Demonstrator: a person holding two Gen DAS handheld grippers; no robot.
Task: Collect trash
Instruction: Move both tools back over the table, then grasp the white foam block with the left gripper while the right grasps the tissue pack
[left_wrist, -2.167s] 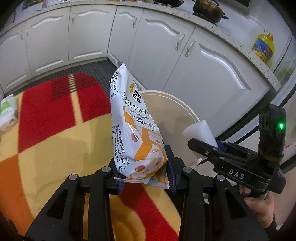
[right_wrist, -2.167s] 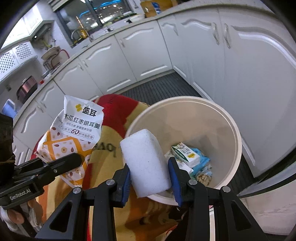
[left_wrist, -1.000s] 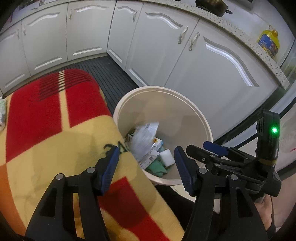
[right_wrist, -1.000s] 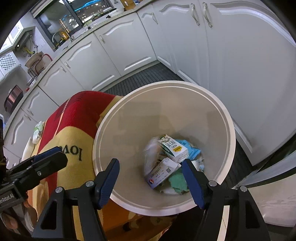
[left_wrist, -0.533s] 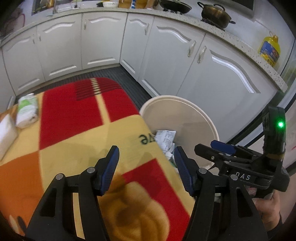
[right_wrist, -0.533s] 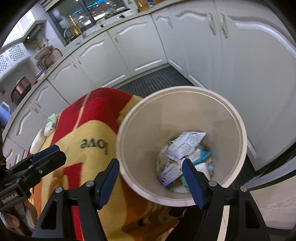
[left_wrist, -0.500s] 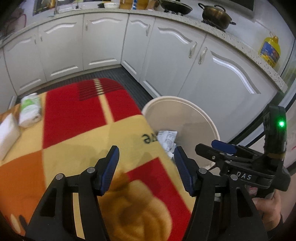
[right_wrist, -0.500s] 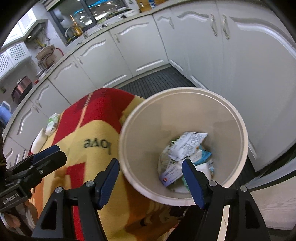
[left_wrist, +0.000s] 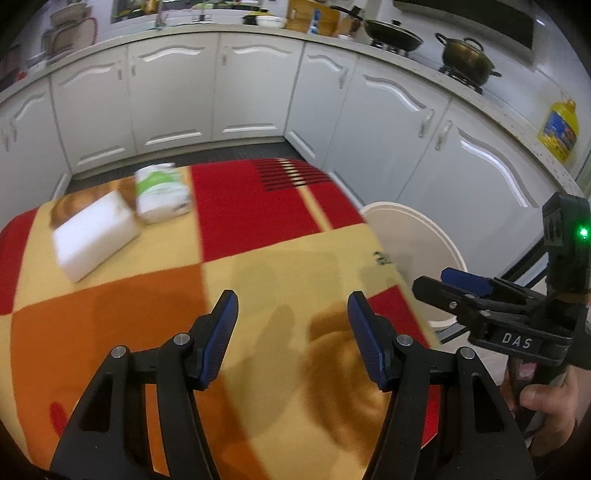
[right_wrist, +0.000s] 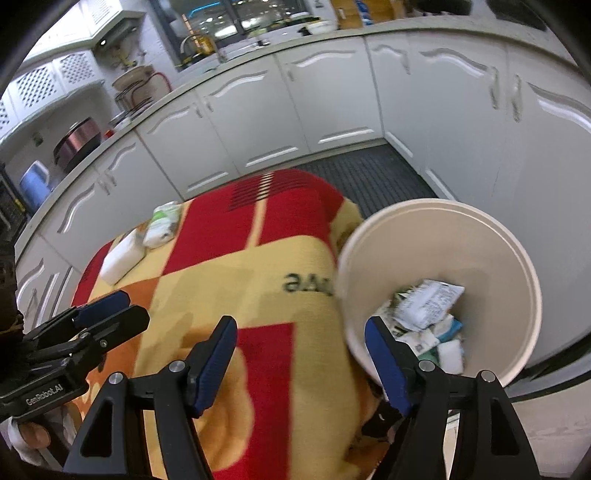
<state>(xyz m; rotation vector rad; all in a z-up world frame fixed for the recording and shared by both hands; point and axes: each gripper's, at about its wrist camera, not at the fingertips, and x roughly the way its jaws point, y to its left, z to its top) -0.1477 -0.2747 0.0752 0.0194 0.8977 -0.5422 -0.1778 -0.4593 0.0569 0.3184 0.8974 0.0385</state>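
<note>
A cream trash bin stands by the table's right end, holding wrappers, cartons and a white sponge; its rim shows in the left wrist view. On the far left of the table lie a white sponge block and a green-and-white packet. My left gripper is open and empty over the cloth. My right gripper is open and empty at the bin's near edge; it also shows in the left wrist view.
The table wears a red, yellow and orange blanket. White kitchen cabinets curve around behind and to the right. A yellow oil bottle and pots sit on the counter. A dark floor mat lies beyond the table.
Both grippers let go of the snack bag and the sponge into the bin and now stand open. Both have swung left, away from the bin, toward the sponge block and packet.
</note>
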